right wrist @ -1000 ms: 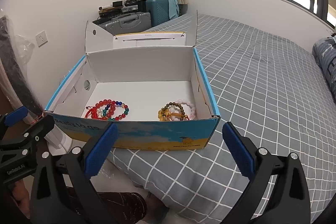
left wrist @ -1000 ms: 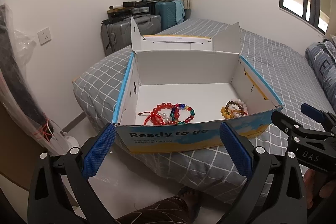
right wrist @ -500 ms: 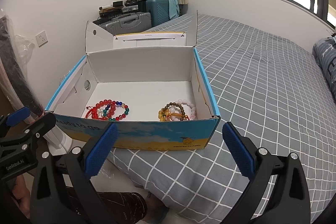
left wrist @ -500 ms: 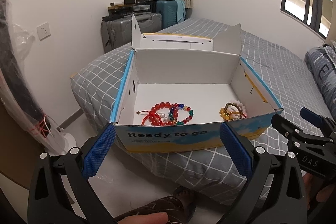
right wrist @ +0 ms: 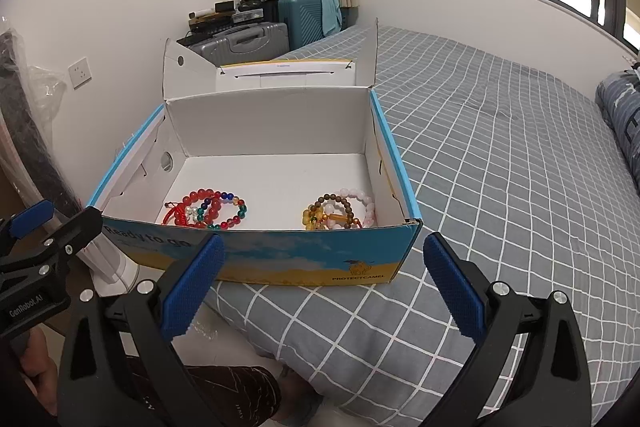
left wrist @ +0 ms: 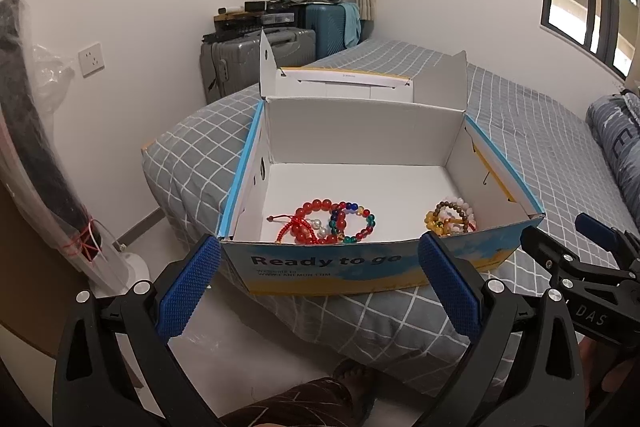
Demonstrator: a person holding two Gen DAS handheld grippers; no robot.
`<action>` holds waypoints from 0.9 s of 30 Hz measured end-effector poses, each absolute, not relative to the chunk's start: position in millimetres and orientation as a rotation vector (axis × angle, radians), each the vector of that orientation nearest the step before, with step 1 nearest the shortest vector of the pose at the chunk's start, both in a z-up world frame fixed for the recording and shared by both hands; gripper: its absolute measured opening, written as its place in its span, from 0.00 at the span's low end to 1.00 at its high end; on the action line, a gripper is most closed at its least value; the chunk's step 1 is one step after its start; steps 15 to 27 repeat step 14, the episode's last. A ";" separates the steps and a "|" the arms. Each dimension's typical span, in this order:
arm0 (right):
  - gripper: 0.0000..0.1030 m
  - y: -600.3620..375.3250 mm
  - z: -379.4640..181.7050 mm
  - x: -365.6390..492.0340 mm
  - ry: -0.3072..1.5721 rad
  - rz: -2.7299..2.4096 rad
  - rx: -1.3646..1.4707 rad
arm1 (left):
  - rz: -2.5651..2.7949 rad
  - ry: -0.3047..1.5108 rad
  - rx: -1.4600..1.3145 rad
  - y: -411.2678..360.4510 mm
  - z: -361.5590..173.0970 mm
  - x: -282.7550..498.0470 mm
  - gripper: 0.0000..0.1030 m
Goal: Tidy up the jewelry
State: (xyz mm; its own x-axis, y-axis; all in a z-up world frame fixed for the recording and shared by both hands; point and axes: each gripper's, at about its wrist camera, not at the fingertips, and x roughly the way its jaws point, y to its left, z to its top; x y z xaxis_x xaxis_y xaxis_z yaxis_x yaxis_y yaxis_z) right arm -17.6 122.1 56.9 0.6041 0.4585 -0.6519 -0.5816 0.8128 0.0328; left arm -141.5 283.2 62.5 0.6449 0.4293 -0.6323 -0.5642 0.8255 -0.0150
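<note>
— Pulled back a touch since a second ago: the left gripper (left wrist: 318,285) sees more floor and more of the bed's near corner; the box looks slightly farther off. Right gripper (right wrist: 324,287) view barely changed.

— Jaws?

— Both sets wide apart, blue textured pads (left wrist: 188,291) empty, hovering short of the box's near wall. Neither touches anything.

— Where's the jewelry?

— Inside the open blue-and-yellow cardboard box (left wrist: 332,267) with white interior, which sits at the near left corner of the grey bed with white grid lines (right wrist: 500,155). Lid flap stands up at the far side. Two clusters on the box floor, both against the near wall. Left cluster: red bead bracelet with a red cord (left wrist: 310,221) tangled with a multicoloured glass bead bracelet (left wrist: 356,221). Right cluster, near the right wall and well apart from the first: brown wooden bead bracelet (right wrist: 334,209), pale pink bead bracelet (right wrist: 366,203) and amber-yellow beads (right wrist: 314,221), overlapping.

— Anything else?

— Grey hard-shell suitcase (left wrist: 248,55) and teal suitcase (left wrist: 326,27) against the far wall. A person's leg in dark patterned trousers (right wrist: 224,395) below the grippers.
</note>
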 end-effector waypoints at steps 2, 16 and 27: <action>0.93 121.7 57.1 -17.6 0.698 0.608 -0.190 | 0.569 0.662 -0.218 282.5 62.1 -140.7 0.95; 0.93 121.1 55.9 -17.5 0.699 0.610 -0.186 | 0.564 0.683 -0.204 278.4 59.7 -135.8 0.95; 0.93 121.1 55.9 -17.5 0.699 0.610 -0.186 | 0.564 0.683 -0.204 278.4 59.7 -135.8 0.95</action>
